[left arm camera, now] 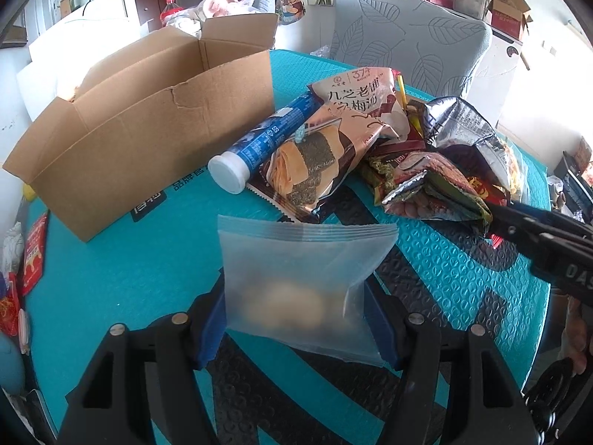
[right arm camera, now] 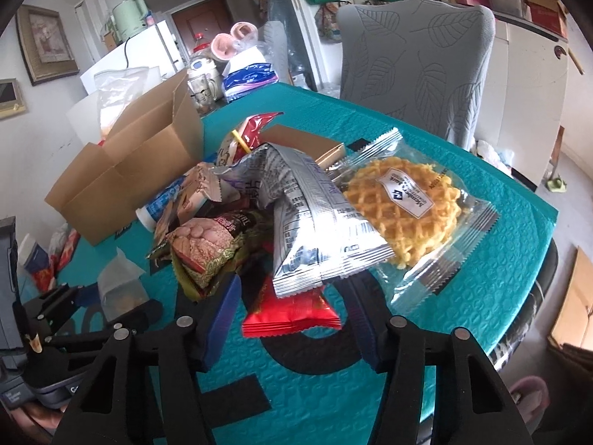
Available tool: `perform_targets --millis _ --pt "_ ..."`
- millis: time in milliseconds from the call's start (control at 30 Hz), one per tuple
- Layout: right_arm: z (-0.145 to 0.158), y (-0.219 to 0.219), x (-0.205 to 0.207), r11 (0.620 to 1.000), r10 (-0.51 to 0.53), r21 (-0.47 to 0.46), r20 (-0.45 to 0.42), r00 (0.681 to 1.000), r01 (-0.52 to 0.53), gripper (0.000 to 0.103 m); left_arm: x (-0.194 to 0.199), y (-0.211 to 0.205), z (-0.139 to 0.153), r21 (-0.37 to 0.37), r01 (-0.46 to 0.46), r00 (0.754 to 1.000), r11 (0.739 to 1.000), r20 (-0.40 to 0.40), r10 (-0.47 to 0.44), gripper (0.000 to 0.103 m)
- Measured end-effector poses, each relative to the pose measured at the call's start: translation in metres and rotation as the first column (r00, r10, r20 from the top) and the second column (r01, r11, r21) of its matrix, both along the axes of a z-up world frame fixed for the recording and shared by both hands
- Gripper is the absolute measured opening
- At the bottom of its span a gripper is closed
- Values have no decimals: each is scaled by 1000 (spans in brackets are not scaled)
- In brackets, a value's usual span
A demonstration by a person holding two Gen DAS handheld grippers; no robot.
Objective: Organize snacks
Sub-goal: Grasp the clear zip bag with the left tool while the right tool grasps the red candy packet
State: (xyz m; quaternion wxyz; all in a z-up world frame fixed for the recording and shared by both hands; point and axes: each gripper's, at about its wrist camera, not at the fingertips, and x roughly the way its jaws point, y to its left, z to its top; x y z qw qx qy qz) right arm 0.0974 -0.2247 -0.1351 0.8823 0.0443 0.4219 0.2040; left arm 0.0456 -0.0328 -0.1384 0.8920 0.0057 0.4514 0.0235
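My left gripper (left arm camera: 296, 319) is shut on a frosted zip bag (left arm camera: 296, 282) with pale snack pieces inside, held just above the teal mat (left arm camera: 129, 278). An open cardboard box (left arm camera: 148, 148) stands ahead on the left. My right gripper (right arm camera: 292, 283) is down at the near edge of the snack pile. A red packet (right arm camera: 292, 311) lies between its blue pads (right arm camera: 222, 319), with a thin gap on each side. Above it lie a silver packet (right arm camera: 307, 215), a peanut packet (right arm camera: 207, 244) and a wrapped waffle (right arm camera: 407, 204). From the left wrist, the right gripper (left arm camera: 496, 218) touches the pile's right side.
A blue tube (left arm camera: 267, 141) and a seaweed-roll packet (left arm camera: 315, 163) lie between the box and the pile. A grey leaf-patterned chair (right arm camera: 415, 55) stands behind the table. Cups and tissue packs (right arm camera: 248, 74) crowd the far left. Small packets (left arm camera: 33, 256) lie at the mat's left edge.
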Motion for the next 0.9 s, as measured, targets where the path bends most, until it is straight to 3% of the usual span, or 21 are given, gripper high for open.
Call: perform_targets --millis 167,300,567,667,767,900 --pt "-1 4 -7 999 14 -44 9 1000 -13 44 -5 7 2 -41 -5 1000 999 -1 5 66" --pt "1 2 -22 996 64 -69 0 998 -64 42 -9 7 2 -30 1 1000 1000 -12 -1 66" --pt "3 -3 -58 984 160 -74 -67 985 -165 42 -18 -2 4 -53 62 997 997 -49 -65 66" --pt "4 -6 -63 984 165 -58 -85 983 -170 45 -19 -8 4 -38 83 995 996 -51 -85 66" --pt "1 -2 -57 985 154 -61 -83 985 -159 58 -16 -10 2 -18 85 995 996 -52 -86 66" --pt "-4 3 -48 986 146 -70 -93 985 -153 58 -18 -10 0 -29 88 995 996 -49 -89 66"
